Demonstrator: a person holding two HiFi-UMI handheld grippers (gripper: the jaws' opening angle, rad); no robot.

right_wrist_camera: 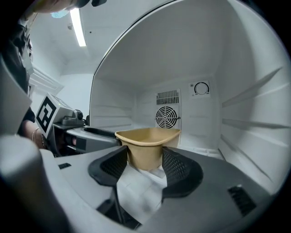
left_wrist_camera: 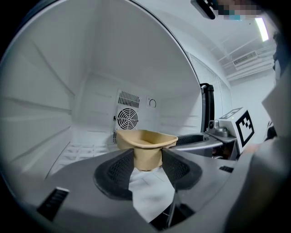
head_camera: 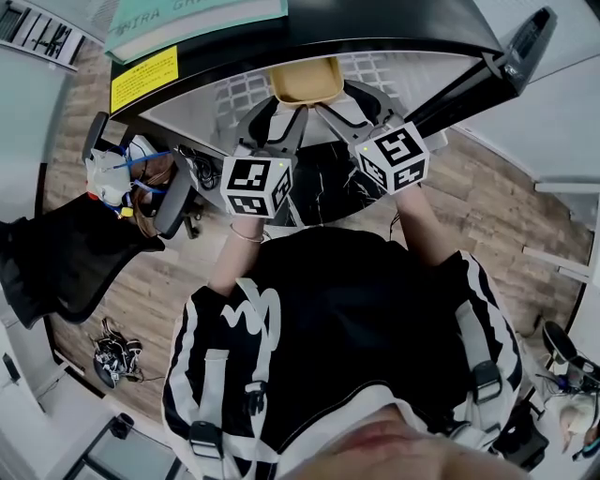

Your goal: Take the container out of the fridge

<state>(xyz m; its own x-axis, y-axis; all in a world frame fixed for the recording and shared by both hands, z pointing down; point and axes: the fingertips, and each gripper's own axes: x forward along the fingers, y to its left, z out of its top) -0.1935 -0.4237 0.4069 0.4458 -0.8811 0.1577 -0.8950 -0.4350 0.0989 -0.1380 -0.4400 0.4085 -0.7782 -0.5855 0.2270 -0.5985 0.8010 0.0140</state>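
Two hand-held grippers, left [left_wrist_camera: 148,155] and right [right_wrist_camera: 145,155], clamp container [head_camera: 307,82].

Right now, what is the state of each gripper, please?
Left gripper: closed on the tan container.
Right gripper: closed on the tan container too.

A yellow label [head_camera: 143,79] on the fridge [head_camera: 309,33] bears print too small to read. Pale letters on the teal cover [head_camera: 197,23] above it run off the picture's edge.
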